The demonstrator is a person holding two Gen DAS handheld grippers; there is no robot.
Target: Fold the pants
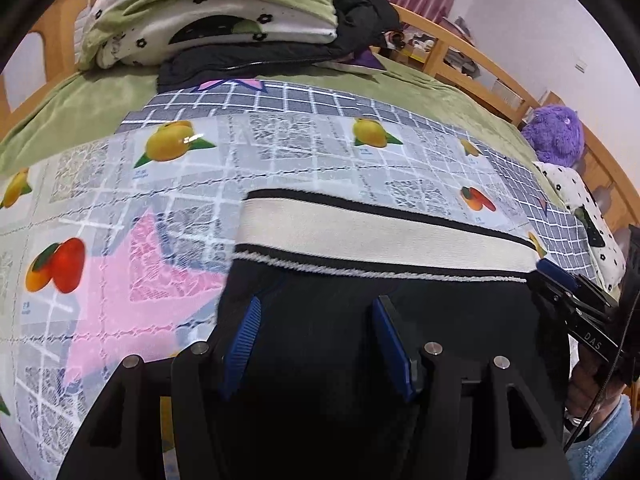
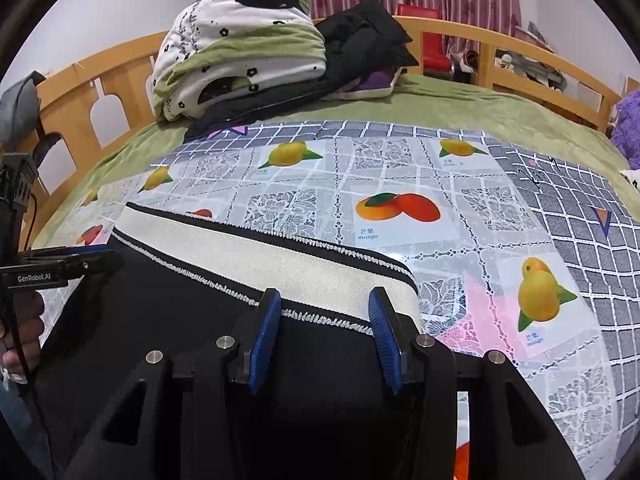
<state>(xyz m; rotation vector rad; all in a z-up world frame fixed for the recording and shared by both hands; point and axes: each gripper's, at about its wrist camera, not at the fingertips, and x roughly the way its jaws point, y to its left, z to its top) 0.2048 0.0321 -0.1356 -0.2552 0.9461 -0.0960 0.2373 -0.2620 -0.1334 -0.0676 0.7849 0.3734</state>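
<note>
Pants (image 1: 360, 340) lie directly under both claws, waistband (image 1: 380, 236) running crosswise just ahead. Left gripper (image 1: 316, 344) and right gripper (image 2: 324, 336) are held half-spread, nothing pinched; right sits nearer waistband.

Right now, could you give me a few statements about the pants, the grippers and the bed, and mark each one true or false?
1. The black pants lie on a fruit-print cloth. True.
2. The waistband is solid red. False: it is cream, edged with black and white stripes.
3. The left gripper has its jaws clamped shut with no gap. False: its blue pads stand apart over the black fabric.
4. A purple plush toy sits near the wooden bed rail. True.
5. The folded quilt at the far end is plain blue. False: it is white and green with black flowers.
</note>
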